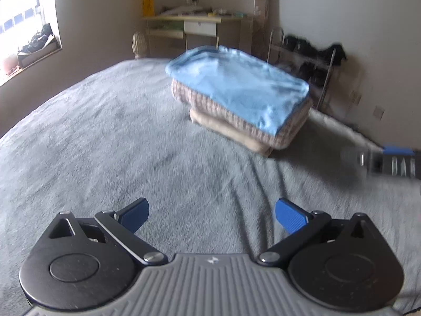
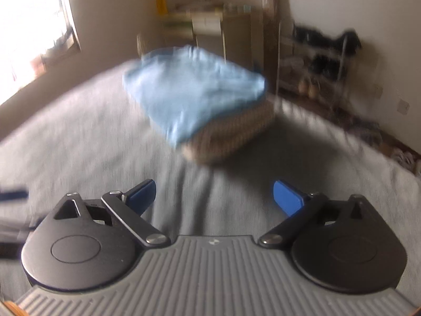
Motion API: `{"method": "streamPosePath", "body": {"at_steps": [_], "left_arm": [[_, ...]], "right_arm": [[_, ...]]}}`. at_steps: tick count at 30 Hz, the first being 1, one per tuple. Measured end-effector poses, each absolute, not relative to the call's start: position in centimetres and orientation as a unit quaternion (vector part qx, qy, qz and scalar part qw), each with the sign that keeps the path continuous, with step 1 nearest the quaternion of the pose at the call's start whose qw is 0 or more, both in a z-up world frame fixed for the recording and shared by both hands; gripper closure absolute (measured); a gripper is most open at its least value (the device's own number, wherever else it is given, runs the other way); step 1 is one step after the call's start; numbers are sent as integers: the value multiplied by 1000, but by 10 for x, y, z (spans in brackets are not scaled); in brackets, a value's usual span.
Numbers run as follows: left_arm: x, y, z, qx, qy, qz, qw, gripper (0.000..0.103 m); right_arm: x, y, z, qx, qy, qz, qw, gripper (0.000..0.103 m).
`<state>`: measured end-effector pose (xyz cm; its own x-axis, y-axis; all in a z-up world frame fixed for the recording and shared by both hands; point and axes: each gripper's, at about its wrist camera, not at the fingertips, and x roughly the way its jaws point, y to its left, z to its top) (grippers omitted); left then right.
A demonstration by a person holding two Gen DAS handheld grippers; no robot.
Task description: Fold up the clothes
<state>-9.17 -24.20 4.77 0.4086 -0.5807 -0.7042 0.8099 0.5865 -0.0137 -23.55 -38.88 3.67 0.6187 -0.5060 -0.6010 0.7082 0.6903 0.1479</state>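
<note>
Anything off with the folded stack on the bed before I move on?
Slightly. The blue garment on top sits askew, overhanging the checked layer at its near corner. The beige piece at the bottom pokes out. Nothing has toppled; both grippers are open and empty.

— How is your light?
— You get daylight from a window (image 1: 23, 23) far up and left of the fingers; it glares white there. The bed (image 1: 105, 144) ahead is evenly lit, with soft shadow right of the stack (image 2: 200, 105).
— And sharpness?
— Your left view is fairly crisp; the right view smears all over. Both bend at the edges.
</note>
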Motion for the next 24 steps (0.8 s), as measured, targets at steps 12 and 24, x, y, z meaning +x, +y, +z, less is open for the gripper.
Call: {"method": "streamPosePath", "body": {"at_steps": [12, 24], "left_arm": [[-59, -244, 40, 111, 328, -389, 854, 1], [-29, -275, -2, 114, 350, -409, 835, 1]], "right_arm": [[-171, -629, -3, 395, 175, -327, 840, 33], [-142, -670, -32, 405, 163, -284, 854, 97]]}}
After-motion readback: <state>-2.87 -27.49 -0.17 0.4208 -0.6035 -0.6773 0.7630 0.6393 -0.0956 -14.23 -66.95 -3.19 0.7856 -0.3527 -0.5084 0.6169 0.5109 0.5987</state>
